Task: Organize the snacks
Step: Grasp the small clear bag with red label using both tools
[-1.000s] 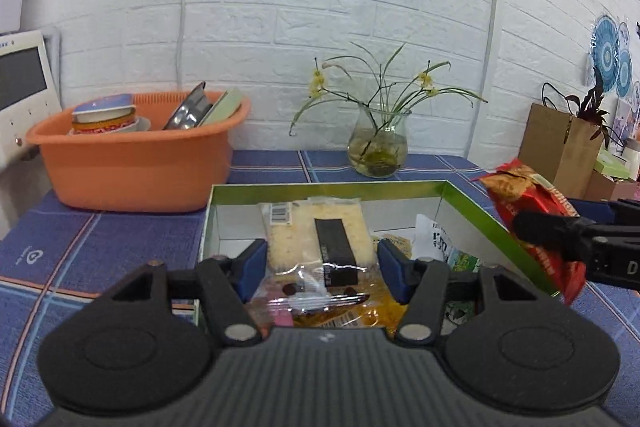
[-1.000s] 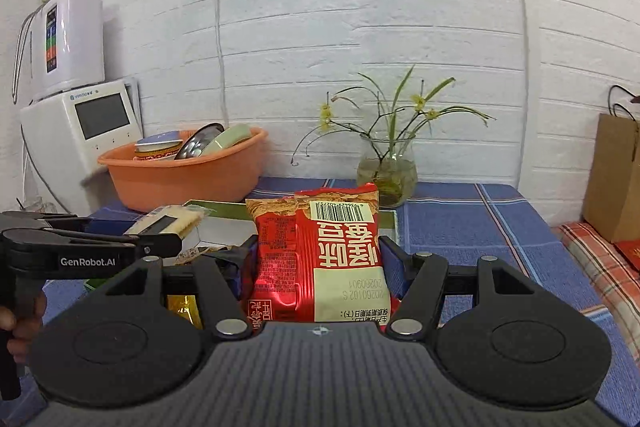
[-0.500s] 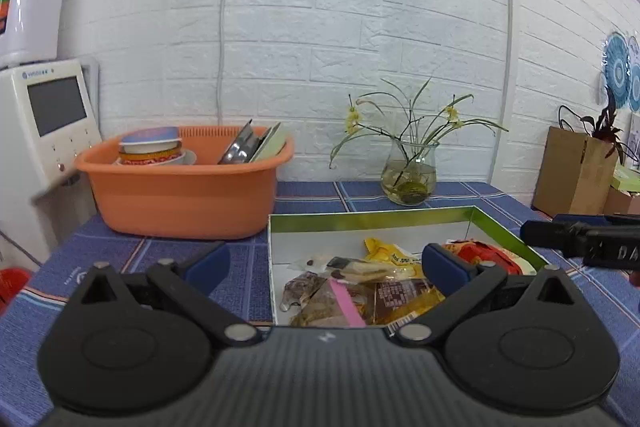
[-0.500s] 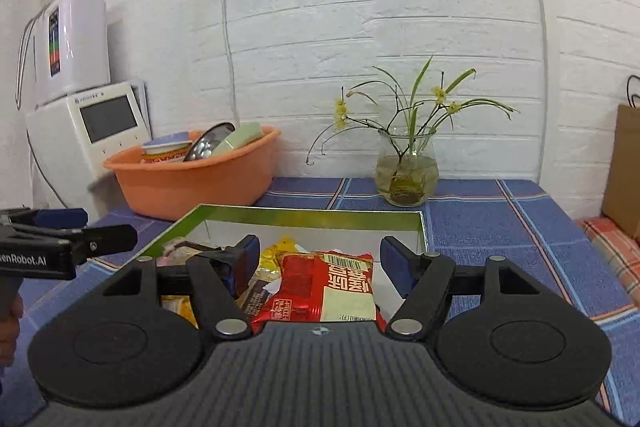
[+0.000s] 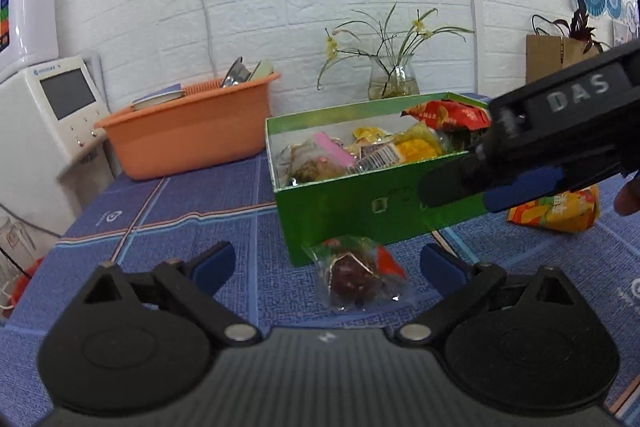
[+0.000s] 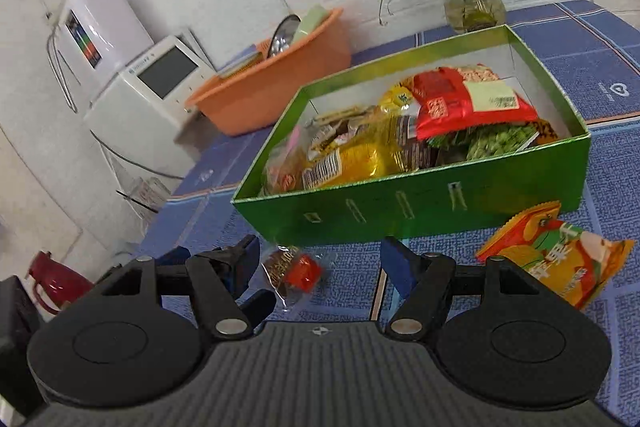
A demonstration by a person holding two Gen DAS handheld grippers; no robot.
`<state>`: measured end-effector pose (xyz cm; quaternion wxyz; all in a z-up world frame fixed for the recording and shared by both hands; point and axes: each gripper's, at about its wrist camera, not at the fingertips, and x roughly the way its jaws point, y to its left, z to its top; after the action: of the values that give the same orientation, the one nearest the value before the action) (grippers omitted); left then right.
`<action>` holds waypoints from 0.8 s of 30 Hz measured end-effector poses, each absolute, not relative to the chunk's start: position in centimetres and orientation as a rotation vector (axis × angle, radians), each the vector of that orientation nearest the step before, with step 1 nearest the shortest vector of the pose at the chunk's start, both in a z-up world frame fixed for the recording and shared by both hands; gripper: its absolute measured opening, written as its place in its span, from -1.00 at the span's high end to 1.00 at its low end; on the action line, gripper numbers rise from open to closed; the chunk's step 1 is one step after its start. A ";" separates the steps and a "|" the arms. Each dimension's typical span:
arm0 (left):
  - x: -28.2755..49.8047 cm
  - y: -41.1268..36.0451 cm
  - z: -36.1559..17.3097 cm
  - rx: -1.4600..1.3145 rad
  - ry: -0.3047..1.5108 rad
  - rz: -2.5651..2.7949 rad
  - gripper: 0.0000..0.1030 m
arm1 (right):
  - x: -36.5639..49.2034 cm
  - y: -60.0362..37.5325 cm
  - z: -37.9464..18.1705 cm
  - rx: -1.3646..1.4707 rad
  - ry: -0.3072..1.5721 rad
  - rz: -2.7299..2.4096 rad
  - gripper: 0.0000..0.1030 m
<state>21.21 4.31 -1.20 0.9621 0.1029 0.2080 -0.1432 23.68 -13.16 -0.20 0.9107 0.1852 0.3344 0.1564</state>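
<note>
I'm hovering my left gripper [image 5: 324,263] low over the blue tablecloth [image 5: 192,211] with its jaws spread wide after a slight closing just now, and a small clear-wrapped snack [image 5: 356,273] is lying on the cloth between the fingers, untouched, right against the front wall of the green box [image 6: 400,203]. My right gripper [image 6: 320,259] is also gaping wide and gripping nothing, sitting just in front of that same box, which is packed with snacks like the red bag [image 6: 468,99] on top. 1 orange-green packet [image 6: 560,255] is lying on the cloth outside the box, just beside its front right corner.
</note>
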 end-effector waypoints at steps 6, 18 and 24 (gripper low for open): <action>23.2 4.5 -2.2 0.123 0.524 -0.378 -0.25 | 27.0 -11.5 -2.8 0.550 0.850 0.305 -1.00; 23.6 5.1 -2.9 0.048 0.583 -0.411 0.07 | 26.8 -8.2 -2.0 0.354 0.766 0.357 -0.53; 20.7 5.1 -0.5 0.037 0.501 -0.415 0.08 | 23.0 -8.3 0.6 0.257 0.622 0.383 -0.52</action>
<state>20.65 5.12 -0.46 0.9474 0.0184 0.2462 -0.2037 22.96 -8.32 0.60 0.9260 0.1252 0.3034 0.1868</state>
